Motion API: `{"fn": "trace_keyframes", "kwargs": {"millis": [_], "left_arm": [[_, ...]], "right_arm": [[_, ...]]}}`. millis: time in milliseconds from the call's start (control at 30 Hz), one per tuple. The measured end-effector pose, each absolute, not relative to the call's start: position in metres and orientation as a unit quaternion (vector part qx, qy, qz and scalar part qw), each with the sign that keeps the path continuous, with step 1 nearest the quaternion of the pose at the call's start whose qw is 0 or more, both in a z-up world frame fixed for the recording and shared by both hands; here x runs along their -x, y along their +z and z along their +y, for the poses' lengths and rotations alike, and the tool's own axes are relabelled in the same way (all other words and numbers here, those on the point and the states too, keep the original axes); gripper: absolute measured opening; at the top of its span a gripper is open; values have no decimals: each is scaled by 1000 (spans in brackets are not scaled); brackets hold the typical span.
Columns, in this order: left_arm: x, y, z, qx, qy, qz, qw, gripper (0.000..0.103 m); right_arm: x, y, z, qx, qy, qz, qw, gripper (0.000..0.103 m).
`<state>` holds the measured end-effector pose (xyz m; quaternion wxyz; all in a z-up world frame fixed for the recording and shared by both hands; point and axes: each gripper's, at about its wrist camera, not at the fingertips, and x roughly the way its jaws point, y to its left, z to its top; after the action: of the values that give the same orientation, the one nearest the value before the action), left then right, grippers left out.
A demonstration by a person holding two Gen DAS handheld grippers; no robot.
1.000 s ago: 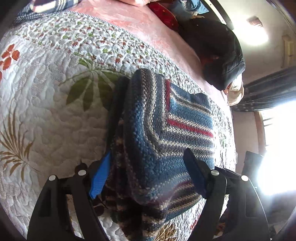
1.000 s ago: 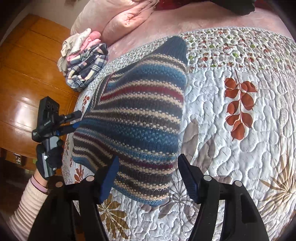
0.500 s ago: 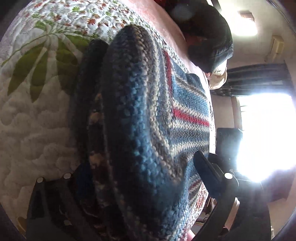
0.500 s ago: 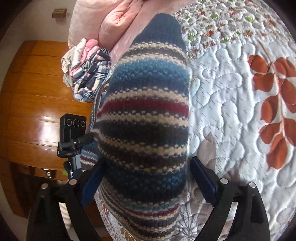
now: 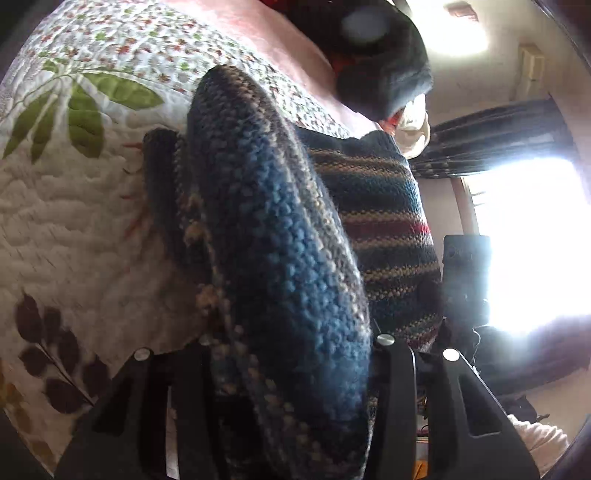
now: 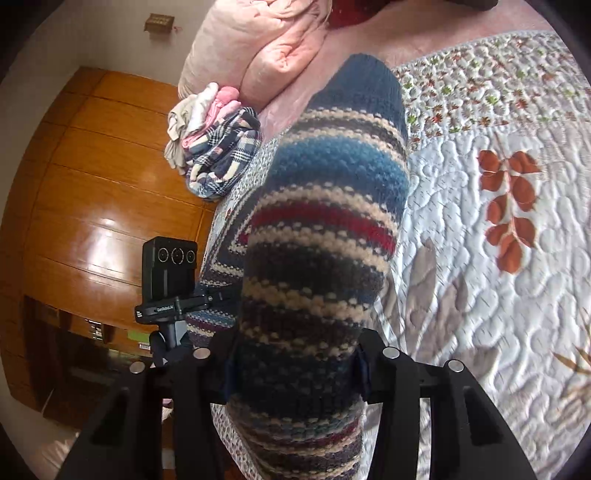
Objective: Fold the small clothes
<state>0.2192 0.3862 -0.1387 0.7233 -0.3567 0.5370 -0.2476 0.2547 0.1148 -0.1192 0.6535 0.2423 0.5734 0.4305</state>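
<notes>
Two hand-held grippers, left [image 5: 291, 373] and right [image 6: 291, 363], each pinch the folded sweater [image 6: 325, 236], thick-knit in blue, cream, red and brown stripes, above the quilted bed [image 6: 480, 258].

Strong backlight in the left wrist view, even daylight in the right.

In the left wrist view a window [image 5: 532, 243] at 3 o'clock is blown out to pure white, and a ceiling light [image 5: 448, 33] at 1 o'clock is flared. The knitted garment [image 5: 280, 258] is thrown into shade against this glare, and its near folds are rendered soft and slightly smeared. A pale round smudge is seen at 12 o'clock. The quilt [image 5: 66, 206] is dimmed towards 8 o'clock. In the right wrist view the quilt [image 6: 480, 258] is evenly lit, a sheen is seen on the wooden panelling [image 6: 92, 206] at 9 o'clock, and straight lines are bent towards the dark circular rim.
</notes>
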Motion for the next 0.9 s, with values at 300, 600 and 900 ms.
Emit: {"fn": "trace_keyframes", "kwargs": {"millis": [300, 600, 900], "left_arm": [[-135, -120, 260, 349, -282, 528, 721, 40], [-84, -171, 238, 353, -240, 540, 726, 47], [-58, -154, 233, 315, -192, 557, 744, 59]], "right_arm": [[-161, -105, -9, -222, 401, 590, 665, 48], [-132, -198, -55, -288, 337, 625, 642, 56], [-118, -193, -63, -289, 314, 623, 656, 75]]}}
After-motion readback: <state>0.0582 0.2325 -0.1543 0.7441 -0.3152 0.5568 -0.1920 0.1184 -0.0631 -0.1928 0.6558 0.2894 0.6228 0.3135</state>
